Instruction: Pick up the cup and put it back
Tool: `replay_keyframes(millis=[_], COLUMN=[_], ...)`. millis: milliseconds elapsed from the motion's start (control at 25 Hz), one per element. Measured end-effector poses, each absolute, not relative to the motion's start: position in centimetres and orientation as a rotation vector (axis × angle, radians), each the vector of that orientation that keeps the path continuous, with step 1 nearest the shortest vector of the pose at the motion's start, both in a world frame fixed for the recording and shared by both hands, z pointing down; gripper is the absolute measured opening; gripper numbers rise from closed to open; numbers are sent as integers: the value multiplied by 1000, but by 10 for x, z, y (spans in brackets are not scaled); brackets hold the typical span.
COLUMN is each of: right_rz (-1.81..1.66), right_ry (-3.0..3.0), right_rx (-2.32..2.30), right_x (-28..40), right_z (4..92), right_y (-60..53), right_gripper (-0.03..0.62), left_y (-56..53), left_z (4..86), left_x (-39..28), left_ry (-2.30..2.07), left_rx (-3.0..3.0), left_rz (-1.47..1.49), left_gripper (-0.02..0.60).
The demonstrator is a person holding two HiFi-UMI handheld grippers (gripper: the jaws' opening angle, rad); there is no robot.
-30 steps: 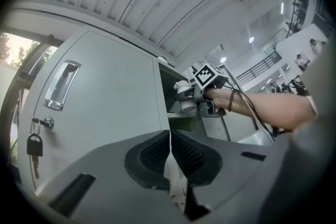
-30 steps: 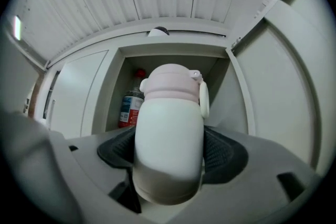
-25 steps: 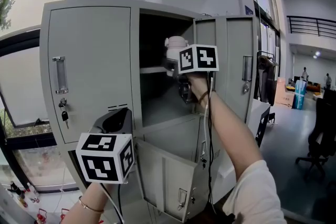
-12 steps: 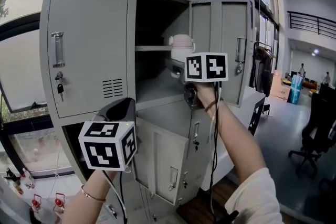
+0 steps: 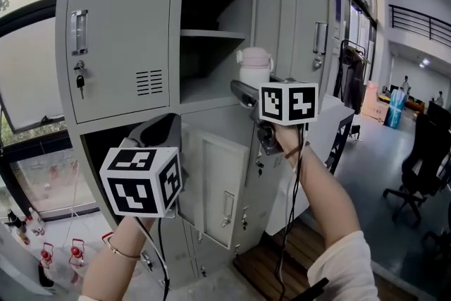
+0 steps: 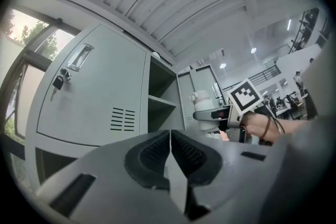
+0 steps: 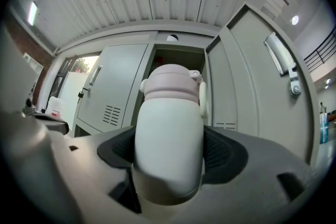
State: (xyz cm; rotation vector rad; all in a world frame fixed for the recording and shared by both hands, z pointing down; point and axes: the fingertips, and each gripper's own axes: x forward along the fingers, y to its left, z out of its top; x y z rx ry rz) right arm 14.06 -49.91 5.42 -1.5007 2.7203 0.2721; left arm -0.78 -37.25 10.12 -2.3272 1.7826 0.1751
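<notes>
Cup (image 7: 169, 128) upright, clamped around its lower body by right gripper (image 5: 248, 89), jaws spread wide. It hangs just outside the open locker (image 5: 120, 46), below the shelf (image 5: 211, 33). Left gripper (image 6: 170, 152) has its jaws together, empty. Advice: keep cup level, avoid door (image 5: 296, 46), seat base flat before letting go.

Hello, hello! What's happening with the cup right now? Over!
Right hand-held gripper shut on cup, upright. Left hand-held gripper shut, empty. Cup before open locker compartment; nothing blocking.
</notes>
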Motion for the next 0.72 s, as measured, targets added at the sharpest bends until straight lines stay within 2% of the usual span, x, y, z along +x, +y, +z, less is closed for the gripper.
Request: replay_keyframes(millis=[720], right_rz=[242], right_ry=[2649], right_rx=[-1640], right_x=[202], right_z=[202], right_y=[-384], right_gripper=[345], left_y=[-322], left_z=[213], left_x=[28], left_ry=[1862], left_rx=[-2470], left_rz=[136], left_gripper=[11])
